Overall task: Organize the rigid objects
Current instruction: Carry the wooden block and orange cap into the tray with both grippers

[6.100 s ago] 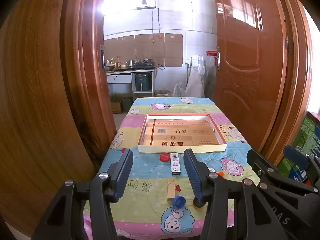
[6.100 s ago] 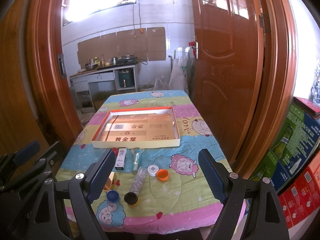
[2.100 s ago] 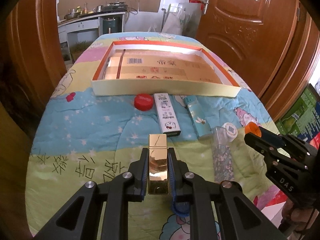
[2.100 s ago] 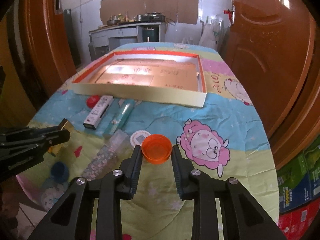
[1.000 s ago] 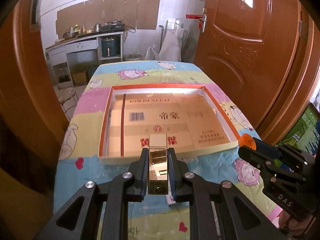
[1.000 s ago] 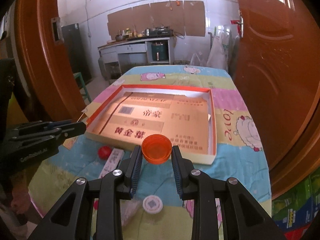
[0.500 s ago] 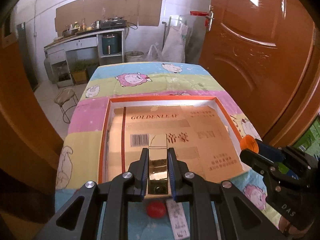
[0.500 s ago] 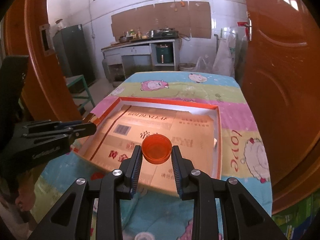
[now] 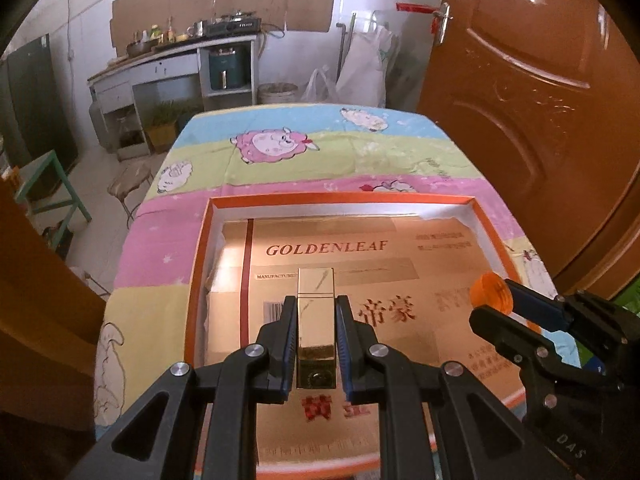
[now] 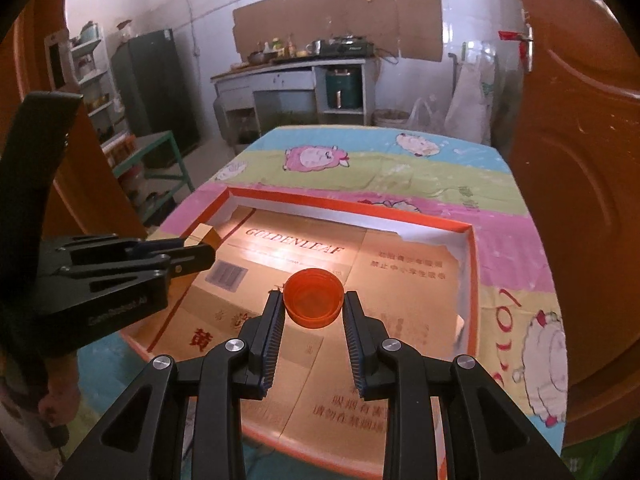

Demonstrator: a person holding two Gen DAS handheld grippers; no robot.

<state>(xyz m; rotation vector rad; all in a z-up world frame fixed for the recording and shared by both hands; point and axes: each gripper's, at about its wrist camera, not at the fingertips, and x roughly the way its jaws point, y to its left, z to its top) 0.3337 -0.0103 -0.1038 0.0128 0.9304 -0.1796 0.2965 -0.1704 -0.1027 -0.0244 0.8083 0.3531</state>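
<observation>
My left gripper [image 9: 316,312] is shut on a shiny gold lighter [image 9: 316,320], held above the left-middle of a shallow orange-rimmed cardboard box [image 9: 200,264] lined with gold "GOLDENLEAF" card. My right gripper [image 10: 313,308] is shut on an orange bottle cap [image 10: 313,299], hollow side up, above the middle of the same box [image 10: 474,272]. The left wrist view also shows the right gripper [image 9: 496,300] at the right with the cap [image 9: 490,294]. In the right wrist view the left gripper [image 10: 200,250] comes in from the left with the lighter's gold tip [image 10: 206,234].
The box lies on a table under a cartoon sheep cloth [image 9: 280,152]. A brown wooden door [image 9: 540,100] stands close on the right. Behind the table are a counter with kitchenware [image 10: 304,60], a green stool [image 10: 168,152] and a dark fridge [image 10: 152,92].
Both grippers have moved forward over the box with the lighter and the cap still held. The loose items in front of the box have dropped out of sight.
</observation>
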